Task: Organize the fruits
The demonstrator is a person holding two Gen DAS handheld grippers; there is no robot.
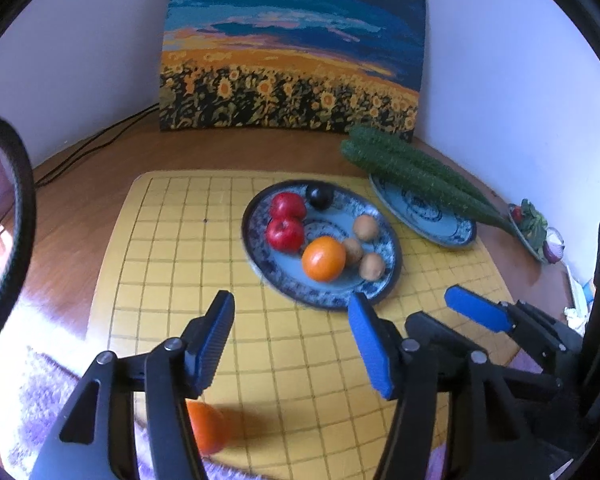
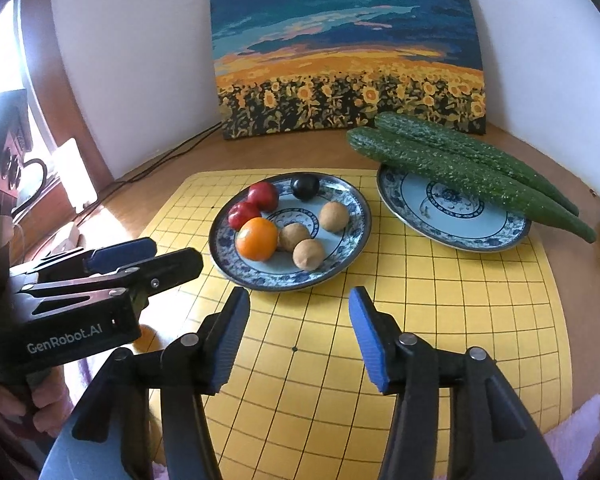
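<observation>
Overhead, both claws hang above the yellow grid mat (image 2: 440,300); left gripper (image 1: 292,344) gaping, nothing between its pads; right gripper (image 2: 298,336) likewise spread wide and empty. Fruit plate (image 2: 352,240) mid-mat — two red apples (image 2: 254,204), orange (image 2: 257,239), dark plum (image 2: 305,186), three brown kiwis (image 2: 312,236); second plate (image 2: 452,232) beside it carries two cucumbers (image 2: 460,168). Loose orange (image 1: 206,428) sits at the mat's near edge, beneath the left gripper.

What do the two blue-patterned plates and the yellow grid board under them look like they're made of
Fruit plate and cucumber plate: probably glazed ceramic, judging by the glossy sheen and painted blue-and-white pattern. Yellow grid board: smooth, faintly shiny with printed black lines; possibly lacquered wood or plastic, unclear.
</observation>
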